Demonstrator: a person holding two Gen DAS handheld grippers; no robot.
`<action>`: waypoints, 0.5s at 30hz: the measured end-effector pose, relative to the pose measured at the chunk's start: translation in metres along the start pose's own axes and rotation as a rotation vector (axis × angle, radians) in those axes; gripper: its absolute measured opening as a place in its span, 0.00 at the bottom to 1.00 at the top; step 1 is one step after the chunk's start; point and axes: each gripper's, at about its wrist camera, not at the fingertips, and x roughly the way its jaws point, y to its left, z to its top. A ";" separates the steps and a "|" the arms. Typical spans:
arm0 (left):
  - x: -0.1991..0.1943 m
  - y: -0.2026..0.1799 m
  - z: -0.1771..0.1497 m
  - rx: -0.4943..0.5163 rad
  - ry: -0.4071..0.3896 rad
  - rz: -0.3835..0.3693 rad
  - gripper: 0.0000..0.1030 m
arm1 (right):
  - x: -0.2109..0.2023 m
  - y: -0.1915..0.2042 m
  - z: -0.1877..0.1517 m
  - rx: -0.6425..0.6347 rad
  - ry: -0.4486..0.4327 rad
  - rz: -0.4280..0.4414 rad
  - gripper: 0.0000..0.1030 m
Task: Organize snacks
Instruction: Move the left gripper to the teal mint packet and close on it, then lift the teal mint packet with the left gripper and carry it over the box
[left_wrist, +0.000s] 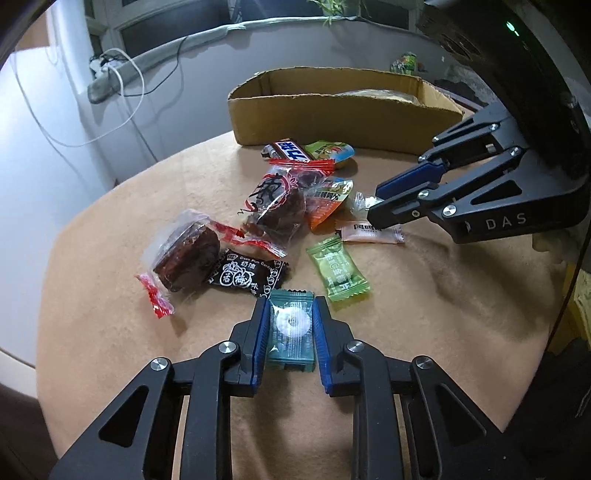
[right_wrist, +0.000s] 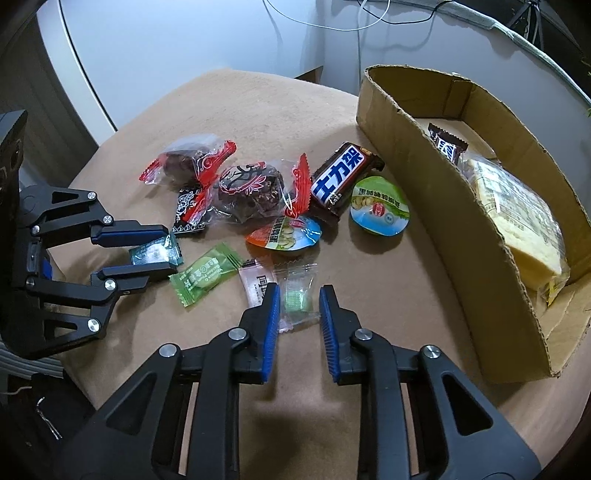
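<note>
Left gripper (left_wrist: 290, 334) clamped on teal mint (left_wrist: 291, 328), pads pressing wrapper's long sides; mint's long axis runs along fingers. Right gripper (right_wrist: 297, 308) closed on clear green candy (right_wrist: 297, 295), down on cloth (right_wrist: 258, 99) near pile's front edge. Box (right_wrist: 461, 236) lies right of right gripper, beyond pile from left one; right hand nearer, so its candy has short carry over near wall. Both grippers pitch steeply down, side by side, well apart. Other snacks loose between them and box.
</note>
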 end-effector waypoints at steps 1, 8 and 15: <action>0.000 0.002 0.000 -0.014 0.000 -0.007 0.21 | -0.001 -0.001 0.000 0.008 -0.003 -0.001 0.22; -0.006 0.006 -0.001 -0.061 -0.012 -0.014 0.20 | -0.018 -0.005 0.001 0.039 -0.055 -0.004 0.22; -0.024 0.015 0.004 -0.124 -0.064 -0.024 0.20 | -0.046 -0.014 0.003 0.063 -0.115 -0.005 0.22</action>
